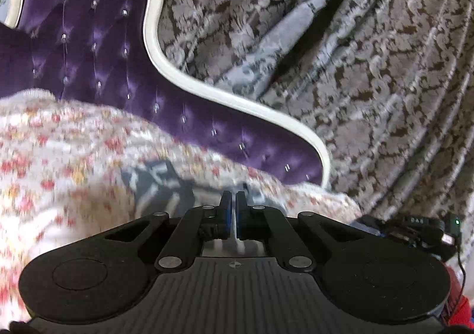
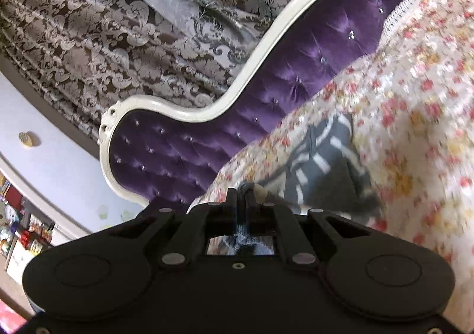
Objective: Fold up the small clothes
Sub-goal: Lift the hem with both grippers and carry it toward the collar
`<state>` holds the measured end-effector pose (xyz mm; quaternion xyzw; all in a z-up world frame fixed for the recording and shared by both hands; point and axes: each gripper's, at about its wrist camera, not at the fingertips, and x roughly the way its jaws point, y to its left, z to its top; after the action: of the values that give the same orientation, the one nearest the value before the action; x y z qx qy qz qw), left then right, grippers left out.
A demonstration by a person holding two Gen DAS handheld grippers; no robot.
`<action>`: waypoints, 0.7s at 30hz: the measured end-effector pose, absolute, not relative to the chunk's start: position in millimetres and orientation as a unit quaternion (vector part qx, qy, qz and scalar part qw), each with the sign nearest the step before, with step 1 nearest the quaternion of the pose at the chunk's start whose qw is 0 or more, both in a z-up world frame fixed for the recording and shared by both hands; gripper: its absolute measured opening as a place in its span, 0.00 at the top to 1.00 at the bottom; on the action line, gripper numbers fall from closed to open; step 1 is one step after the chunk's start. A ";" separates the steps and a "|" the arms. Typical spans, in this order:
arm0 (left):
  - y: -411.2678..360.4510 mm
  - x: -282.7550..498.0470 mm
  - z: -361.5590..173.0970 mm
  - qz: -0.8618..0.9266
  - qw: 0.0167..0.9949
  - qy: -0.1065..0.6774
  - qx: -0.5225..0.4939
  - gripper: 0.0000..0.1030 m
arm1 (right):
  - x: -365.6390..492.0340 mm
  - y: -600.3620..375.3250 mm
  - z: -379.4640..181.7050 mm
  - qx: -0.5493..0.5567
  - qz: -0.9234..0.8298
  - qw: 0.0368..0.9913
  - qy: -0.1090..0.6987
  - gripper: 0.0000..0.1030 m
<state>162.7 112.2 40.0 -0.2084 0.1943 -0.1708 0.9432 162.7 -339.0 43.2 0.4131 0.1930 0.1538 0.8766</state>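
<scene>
Both tongs sit pressed together: the right gripper [image 2: 241, 196] pinches the grey striped garment [image 2: 323, 168] at lower centre, while the left gripper [image 1: 232, 200] shows no cloth for certain. Pulling unevenly could slip that edge free onto the floral bedspread [image 2: 414, 102].

Both views ride just behind a pair of gripper fingers, looking forward along them and slightly downward, close over a bed.

The left wrist camera sits behind the left gripper [image 1: 233, 200] and faces the purple headboard [image 1: 97, 46], with the patterned curtain [image 1: 370, 67] filling its right side.

The right wrist camera sits behind the right gripper [image 2: 241, 196], tilted, so that the headboard [image 2: 296, 73] runs diagonally and the curtain [image 2: 103, 22] lies at upper left.

Both share the flowered bedspread [image 1: 59, 156] [image 2: 414, 97] and the grey striped cloth [image 1: 157, 183] [image 2: 323, 162], which lies near.
</scene>
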 end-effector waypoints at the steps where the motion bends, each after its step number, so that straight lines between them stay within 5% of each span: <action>1: 113.7 173.3 42.0 -0.166 0.945 0.190 -0.209 0.98 | 173.0 -341.4 42.2 0.418 0.152 0.875 0.192 0.87; 8: 109.2 216.9 35.4 -0.172 0.952 0.207 -0.142 0.94 | 227.7 -353.5 21.5 0.437 0.128 0.869 0.194 0.89; 9: 108.0 217.0 29.2 -0.174 0.952 0.218 -0.130 0.79 | 230.5 -354.4 17.8 0.439 0.126 0.868 0.196 0.89; 10: 106.4 215.8 21.1 -0.175 0.950 0.232 -0.118 0.54 | 232.6 -354.6 13.8 0.438 0.124 0.868 0.200 0.89; 11: 105.2 212.8 10.8 -0.178 0.947 0.246 -0.108 0.48 | 234.7 -354.2 10.9 0.432 0.124 0.869 0.206 0.87; 15: 102.4 207.2 -29.1 -0.206 0.920 0.317 -0.106 0.43 | 237.6 -343.4 3.5 0.353 0.126 0.893 0.250 0.81; 19: 98.5 212.1 -59.5 -0.220 0.894 0.371 -0.118 0.42 | 236.3 -338.6 -10.6 0.289 0.113 0.906 0.288 0.49; 21: 96.8 217.1 -67.3 -0.223 0.887 0.384 -0.125 0.42 | 233.5 -340.3 -18.1 0.283 0.109 0.905 0.299 0.49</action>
<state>217.1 96.8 -67.3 -0.1247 0.3842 -0.2235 0.8871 233.5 -340.3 -18.1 0.2831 0.2994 0.1091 0.9046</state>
